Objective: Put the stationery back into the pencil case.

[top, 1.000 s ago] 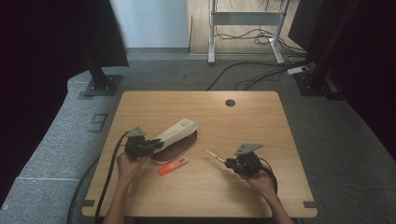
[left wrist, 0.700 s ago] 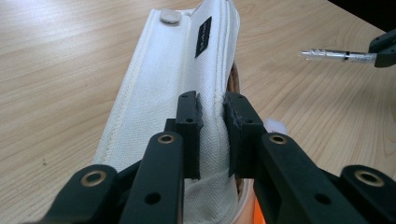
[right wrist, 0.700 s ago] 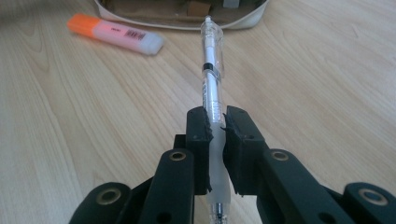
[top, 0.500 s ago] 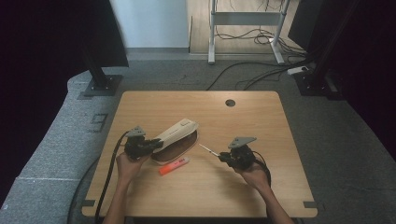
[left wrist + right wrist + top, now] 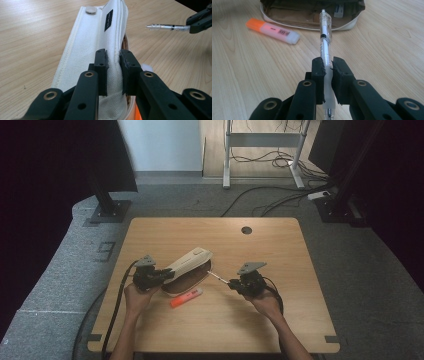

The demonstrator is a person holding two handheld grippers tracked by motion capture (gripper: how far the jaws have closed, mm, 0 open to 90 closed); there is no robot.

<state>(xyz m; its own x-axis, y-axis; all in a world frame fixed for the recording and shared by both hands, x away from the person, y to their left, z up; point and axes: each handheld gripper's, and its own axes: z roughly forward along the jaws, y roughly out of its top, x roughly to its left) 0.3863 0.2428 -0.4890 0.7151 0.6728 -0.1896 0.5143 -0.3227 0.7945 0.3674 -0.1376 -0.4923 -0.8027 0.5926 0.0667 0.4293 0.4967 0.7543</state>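
Pencil case (image 5: 100, 37): matt white woven cloth (metal snap). Pen (image 5: 325, 32): clear glossy plastic. Highlighter (image 5: 273, 30): smooth plastic. Table (image 5: 280, 320): light wood grain, satin.

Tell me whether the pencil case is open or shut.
Open. The pencil case gapes toward the pen, showing its brown lining; the left claw pinches its white flap up.

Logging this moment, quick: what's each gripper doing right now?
Left gripper: closed on the raised flap of the white pencil case.
Right gripper: closed on a clear pen, its tip aimed at the case's open side.
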